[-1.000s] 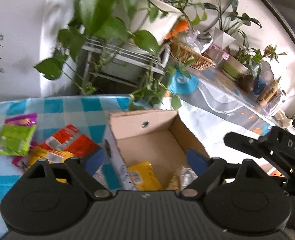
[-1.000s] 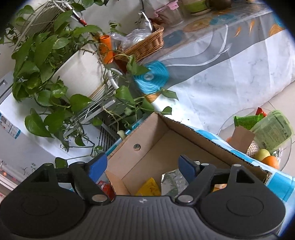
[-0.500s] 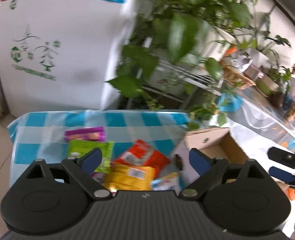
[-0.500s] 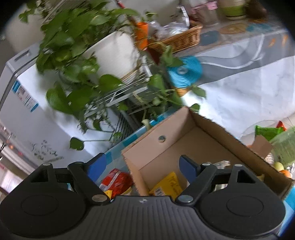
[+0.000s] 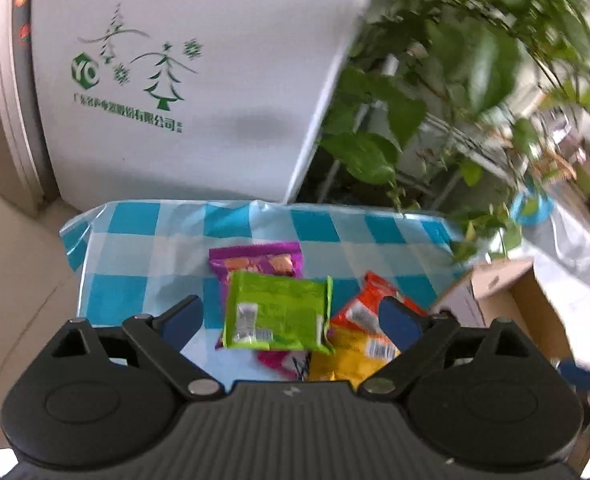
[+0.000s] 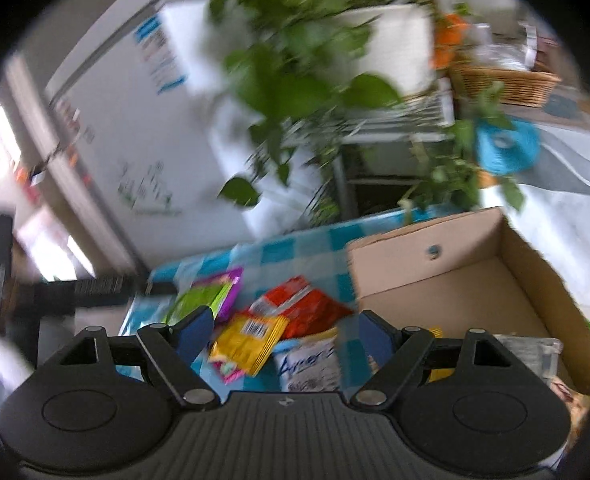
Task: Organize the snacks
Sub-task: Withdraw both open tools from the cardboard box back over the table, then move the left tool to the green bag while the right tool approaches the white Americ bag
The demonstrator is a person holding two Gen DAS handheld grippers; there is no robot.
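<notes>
Between the spread fingers of the left tool [image 5: 291, 320], empty, a green packet [image 5: 277, 312] is lying atop other snacks on the counter [image 5: 135, 240], awaiting sorting. Right of the right tool [image 6: 285, 334], also gaping empty, the cardboard box [image 6: 455, 276] is holding a few packets.

Glossy foil snack packets [image 5: 277, 312], matt cardboard box [image 6: 451, 276].

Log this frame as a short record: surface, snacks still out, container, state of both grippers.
surface: blue-checked tablecloth
snacks out: green packet lying on purple packet; red packet, yellow packet, white packet
container: cardboard box, open, some packets inside
left gripper: open, empty, facing the green packet
right gripper: open, empty
</notes>
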